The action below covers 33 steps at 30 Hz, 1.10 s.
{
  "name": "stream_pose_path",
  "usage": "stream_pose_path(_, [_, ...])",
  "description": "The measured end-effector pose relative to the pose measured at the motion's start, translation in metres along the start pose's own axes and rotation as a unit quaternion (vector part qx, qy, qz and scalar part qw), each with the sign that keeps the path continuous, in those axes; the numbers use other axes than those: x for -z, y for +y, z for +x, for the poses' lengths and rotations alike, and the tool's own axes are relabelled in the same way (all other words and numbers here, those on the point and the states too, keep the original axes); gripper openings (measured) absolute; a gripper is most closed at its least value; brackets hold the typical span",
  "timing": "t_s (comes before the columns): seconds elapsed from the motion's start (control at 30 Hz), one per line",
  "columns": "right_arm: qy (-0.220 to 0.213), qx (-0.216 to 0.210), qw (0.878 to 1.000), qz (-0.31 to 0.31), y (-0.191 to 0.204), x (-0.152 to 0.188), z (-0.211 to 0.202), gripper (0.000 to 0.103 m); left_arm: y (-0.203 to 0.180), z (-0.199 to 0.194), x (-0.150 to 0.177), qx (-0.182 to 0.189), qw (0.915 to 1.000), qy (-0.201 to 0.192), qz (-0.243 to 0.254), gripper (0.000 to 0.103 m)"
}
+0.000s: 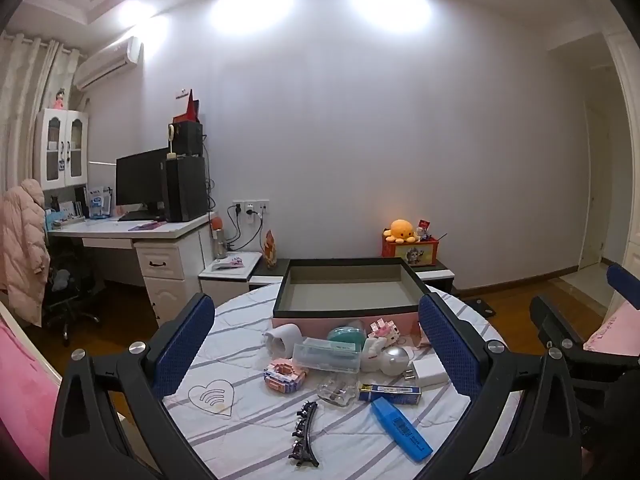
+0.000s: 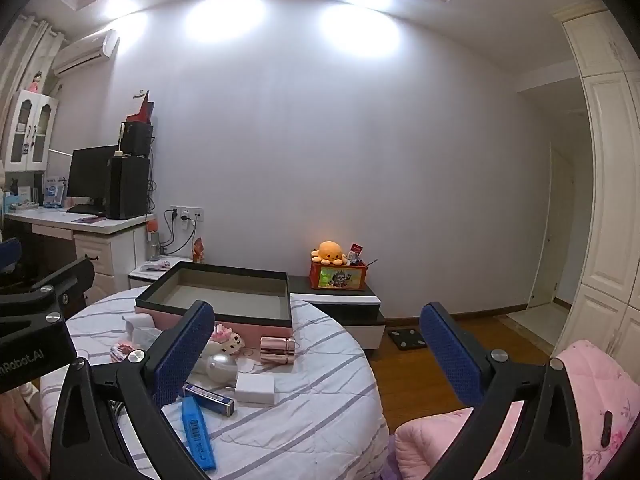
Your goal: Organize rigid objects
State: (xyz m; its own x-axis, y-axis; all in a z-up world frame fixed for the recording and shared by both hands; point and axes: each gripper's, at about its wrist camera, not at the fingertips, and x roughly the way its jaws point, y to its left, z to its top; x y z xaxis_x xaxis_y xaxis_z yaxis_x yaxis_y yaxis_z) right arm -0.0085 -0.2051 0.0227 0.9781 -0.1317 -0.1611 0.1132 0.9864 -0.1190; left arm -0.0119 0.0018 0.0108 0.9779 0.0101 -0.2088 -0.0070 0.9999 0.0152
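A round table with a striped cloth (image 1: 240,408) holds a pile of small objects: a blue highlighter (image 1: 402,428), a black hair clip (image 1: 305,434), a blue box (image 1: 390,393), a clear case (image 1: 326,357), a pink block ring (image 1: 285,376), a white charger (image 1: 430,372). An open dark-rimmed pink box (image 1: 348,312) stands empty behind them. My left gripper (image 1: 316,344) is open and empty above the pile. My right gripper (image 2: 316,356) is open and empty at the table's right side, near a pink metallic cylinder (image 2: 278,350) and the charger (image 2: 256,389).
A pink quilt (image 2: 592,400) lies at the right. A low dark cabinet (image 2: 340,300) with an orange toy box and plush stands behind the table. A desk with monitor (image 1: 142,184) is at the far left. A black scale (image 2: 406,338) lies on the wooden floor.
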Motion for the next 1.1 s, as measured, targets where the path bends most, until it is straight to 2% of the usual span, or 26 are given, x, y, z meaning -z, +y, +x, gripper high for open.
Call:
stream_pose_path(0.43, [-0.001,-0.014,1.0,0.001,0.0,0.002,-0.003,0.103,0.0,-0.003,-0.002,-0.001,1.0,0.005,0.003,0.103])
stream_pose_path(1.1, [-0.008,-0.022,1.0,0.007,-0.003,0.004,-0.009,0.103,0.002,-0.015,0.0,-0.016,0.9998,-0.012,0.007,0.103])
